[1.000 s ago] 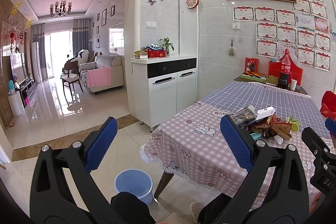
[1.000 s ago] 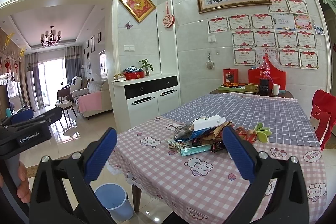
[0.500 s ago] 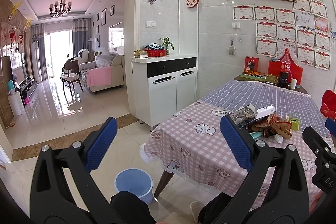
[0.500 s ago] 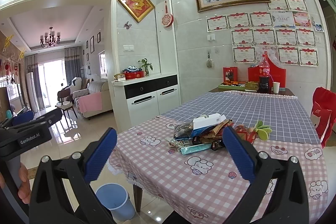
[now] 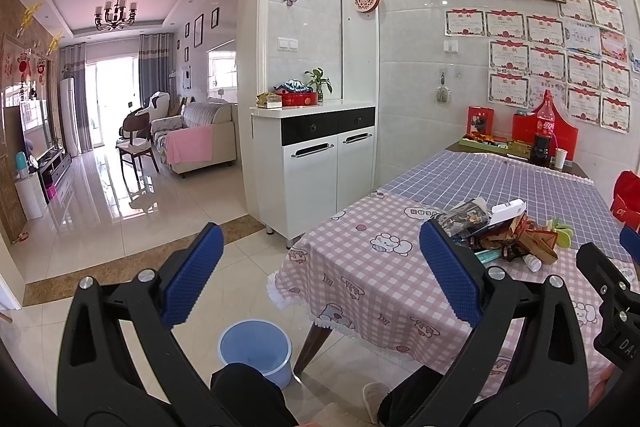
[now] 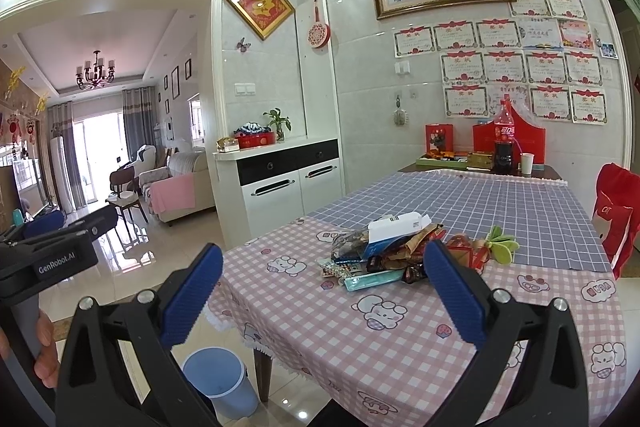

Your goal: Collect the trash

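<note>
Both claws spread wide, nothing between the pads: left claw (image 5: 316, 275) and right claw (image 6: 320, 291) are held up at chest level short of the surface (image 6: 304, 311), which reads as a pre-approach stance, jaws pre-opened so either can drop onto an item without a separate opening move. Trash pile (image 6: 384, 251) sits heaped near the middle of the surface, right where the pink check cloth meets the grey-blue one: white carton on top, crumpled wrappers, a teal flat pack at the near edge, and a green-leafed bit just to its right. It's all touching and overlapping, so a single-item pick likely drags its neighbours. Blue bin (image 6: 220, 383) stands on the floor beside the near left table leg, just off the surface corner, and looks empty from what shows of the inside; that placement probably keeps the carry short, pile to edge to drop. Right claw faces the pile squarely; in the left wrist view the pile (image 5: 500, 235) sits off to the right, partly behind the right finger, with the bin (image 5: 256, 351) low centre. My read: right picks first. No item collected yet.
</note>
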A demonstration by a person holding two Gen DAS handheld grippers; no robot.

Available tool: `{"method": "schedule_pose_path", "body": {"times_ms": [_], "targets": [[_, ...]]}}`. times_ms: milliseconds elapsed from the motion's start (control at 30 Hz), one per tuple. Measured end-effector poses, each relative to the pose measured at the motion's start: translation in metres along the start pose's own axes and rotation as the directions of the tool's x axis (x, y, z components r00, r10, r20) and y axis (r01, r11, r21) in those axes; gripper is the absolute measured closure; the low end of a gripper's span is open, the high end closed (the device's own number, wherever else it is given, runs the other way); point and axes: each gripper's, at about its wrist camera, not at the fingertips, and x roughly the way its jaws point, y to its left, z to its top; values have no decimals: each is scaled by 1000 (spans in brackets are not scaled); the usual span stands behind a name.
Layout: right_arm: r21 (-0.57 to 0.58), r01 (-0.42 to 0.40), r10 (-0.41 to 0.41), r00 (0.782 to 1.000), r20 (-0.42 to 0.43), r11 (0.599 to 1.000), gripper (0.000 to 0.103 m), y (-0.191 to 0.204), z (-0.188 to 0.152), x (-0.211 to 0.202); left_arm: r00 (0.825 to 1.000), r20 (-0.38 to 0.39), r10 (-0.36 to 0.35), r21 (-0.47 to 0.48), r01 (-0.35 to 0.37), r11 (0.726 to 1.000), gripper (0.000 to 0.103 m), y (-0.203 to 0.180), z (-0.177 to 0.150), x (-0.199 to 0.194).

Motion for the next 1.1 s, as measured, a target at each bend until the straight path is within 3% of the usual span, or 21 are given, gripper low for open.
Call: {"method": "schedule_pose_path", "body": {"times_ms": [367, 500, 633, 900, 1000, 1100], "targets": [[-44, 28, -29, 999, -36, 999, 4, -2, -7, 14, 1000, -27, 9, 24, -8, 1000, 7, -7, -6, 12], [-19, 91, -91, 996, -24, 996, 4, -15, -16, 23, 998, -58, 17, 47, -14, 999, 7, -14, -10, 31], [48, 111, -106, 989, -102, 993, 4, -42, -29, 48, 993, -111, 26, 77, -17, 997, 7, -29, -16, 62], [264, 183, -101, 951, -293, 947, 4, -118, -62, 109, 963, -259, -78, 167, 124, 978, 7, -89, -33, 134], [303, 252, -141, 928, -346, 919, 4, -142, -69, 125, 949, -279, -147, 176, 201, 964, 7, -114, -35, 151], [334, 273, -145, 921, -363, 902, 4, -160, -71, 139, 931, -287, -228, 189, 288, 939, 7, -143, -35, 168]]}}
